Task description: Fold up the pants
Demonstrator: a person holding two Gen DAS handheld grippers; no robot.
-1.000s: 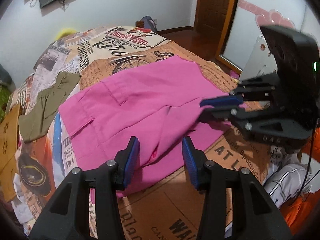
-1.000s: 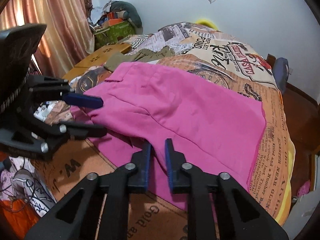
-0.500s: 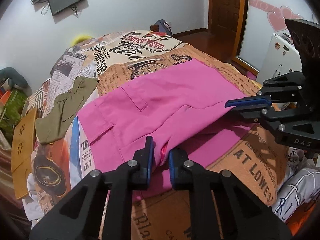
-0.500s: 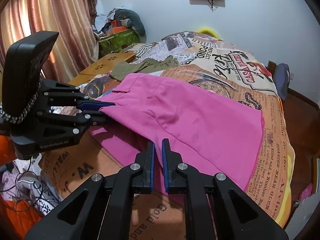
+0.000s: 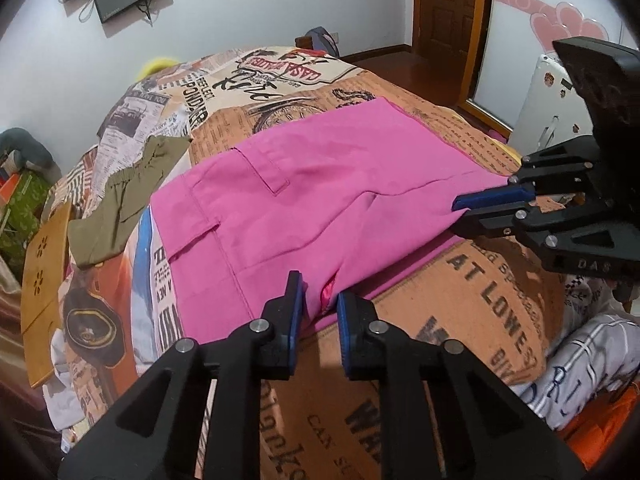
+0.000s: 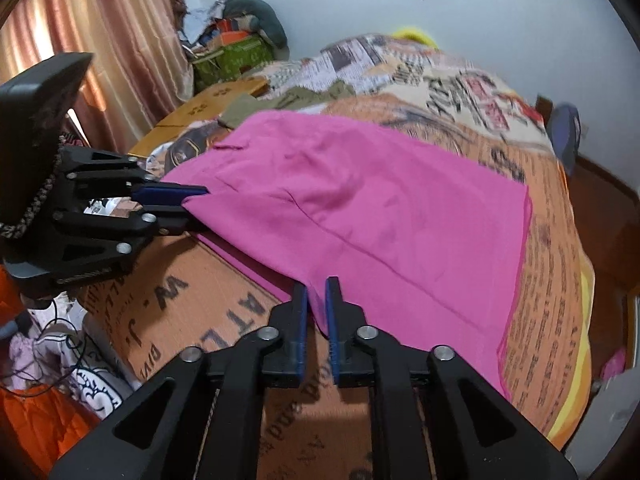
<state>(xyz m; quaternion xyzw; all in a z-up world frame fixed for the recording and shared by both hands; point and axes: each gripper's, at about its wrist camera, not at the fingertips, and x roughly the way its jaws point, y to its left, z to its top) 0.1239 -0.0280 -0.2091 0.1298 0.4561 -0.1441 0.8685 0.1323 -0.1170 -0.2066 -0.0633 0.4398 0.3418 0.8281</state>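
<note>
**Item: bright pink cotton pants, near edge pinched at two points, spread on the bed.**
Left hand-held gripper and right hand-held gripper each nip a fold of pink cloth, jaws now easing apart; the thin hem could slip free and the fold sag unevenly. Newspaper-print bedspread reads "AT LOWES", "CASA"; the right hand-held gripper's body reads "DAS".

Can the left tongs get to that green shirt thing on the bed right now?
Probably not yet. The left tongs, opening, have the pink pants between them, and the olive garment lies beyond the pants, though nothing blocks the way.
</note>
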